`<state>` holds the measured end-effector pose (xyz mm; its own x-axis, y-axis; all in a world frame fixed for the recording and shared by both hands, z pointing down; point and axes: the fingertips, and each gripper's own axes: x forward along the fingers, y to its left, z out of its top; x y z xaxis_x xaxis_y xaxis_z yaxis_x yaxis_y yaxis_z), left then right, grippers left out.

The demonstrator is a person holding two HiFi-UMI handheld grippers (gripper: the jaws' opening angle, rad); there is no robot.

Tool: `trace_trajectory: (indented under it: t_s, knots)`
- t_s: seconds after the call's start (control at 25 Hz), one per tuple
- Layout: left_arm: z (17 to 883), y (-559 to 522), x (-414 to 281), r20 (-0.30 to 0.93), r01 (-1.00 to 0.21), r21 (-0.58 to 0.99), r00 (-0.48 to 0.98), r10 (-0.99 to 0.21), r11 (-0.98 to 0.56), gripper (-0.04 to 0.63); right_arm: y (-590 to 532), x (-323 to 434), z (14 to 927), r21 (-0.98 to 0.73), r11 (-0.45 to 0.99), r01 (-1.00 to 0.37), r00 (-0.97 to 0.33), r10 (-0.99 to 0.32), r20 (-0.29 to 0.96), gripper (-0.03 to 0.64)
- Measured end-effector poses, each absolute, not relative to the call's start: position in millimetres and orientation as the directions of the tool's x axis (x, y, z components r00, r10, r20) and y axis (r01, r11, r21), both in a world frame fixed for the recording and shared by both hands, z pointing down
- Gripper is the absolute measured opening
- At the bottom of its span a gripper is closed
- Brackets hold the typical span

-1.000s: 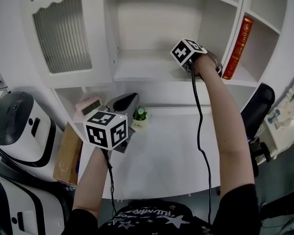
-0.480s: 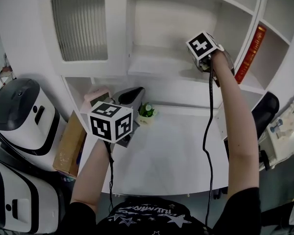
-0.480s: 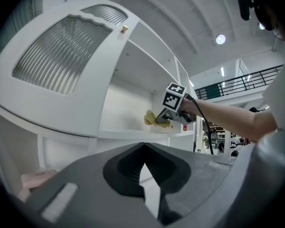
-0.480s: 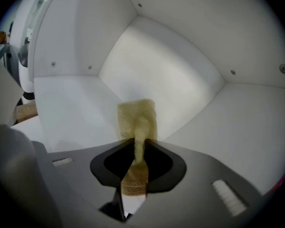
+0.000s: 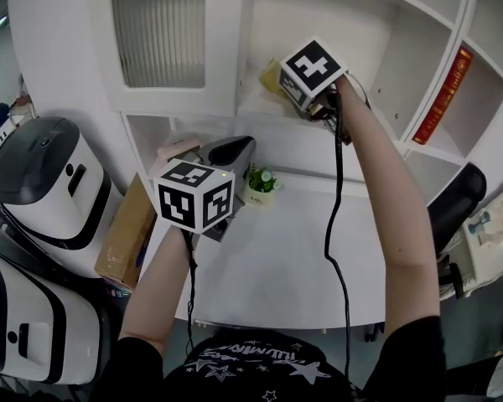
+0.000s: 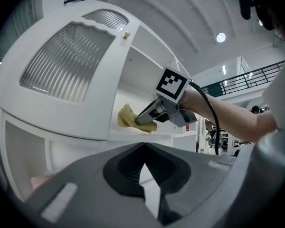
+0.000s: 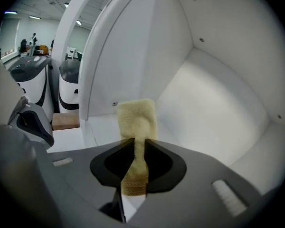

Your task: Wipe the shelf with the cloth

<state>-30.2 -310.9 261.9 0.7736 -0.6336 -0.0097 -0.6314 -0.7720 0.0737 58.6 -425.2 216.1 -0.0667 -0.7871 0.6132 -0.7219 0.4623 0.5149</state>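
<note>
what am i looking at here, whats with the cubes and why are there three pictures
There is no robot here. A person holds a pair of hand-held tongs in each hand, and the patterned cube on each pair is part of it. The head view comes from a camera on the person's head, looking down at a white desk with a small potted plant on it. The other two pictures come from cameras riding on each pair of tongs. The right tongs pinch a yellow cloth at the shelf of a white cabinet. The left tongs are shut and empty, held over the desk.
</note>
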Motion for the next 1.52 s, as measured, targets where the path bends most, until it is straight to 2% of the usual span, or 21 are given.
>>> trace_trajectory:
  t_s: [0.16, 0.24, 0.44, 0.8, 1.52]
  knots:
    - [264, -312, -40, -0.004, -0.651, 0.07, 0.757, -0.653, -0.756, 0.006, -421, 15, 231, 0.46, 0.562, -0.688, -0.165, -0.738, 0.654, 0.097]
    - [267, -314, -44, -0.002, -0.658, 0.073, 0.752, -0.659, -0.75, 0.006, -420, 3, 237, 0.464, 0.584, -0.666, -0.173, -0.726, 0.665, 0.097]
    - [270, -315, -47, -0.002, -0.664, 0.088, 0.746, -0.666, -0.743, 0.006, -422, -3, 240, 0.514, 0.596, -0.617, -0.156, -0.733, 0.662, 0.095]
    - [274, -317, -33, 0.015, -0.655, 0.08, 0.754, -0.657, -0.751, 0.006, -420, 11, 240, 0.455, 0.596, -0.662, -0.215, -0.732, 0.646, 0.095]
    - [283, -322, 22, 0.046, -0.577, 0.089, 0.816, -0.576, -0.812, 0.006, -402, 135, 237, 0.519, 0.396, -0.757, -0.041, -0.822, 0.568, 0.095]
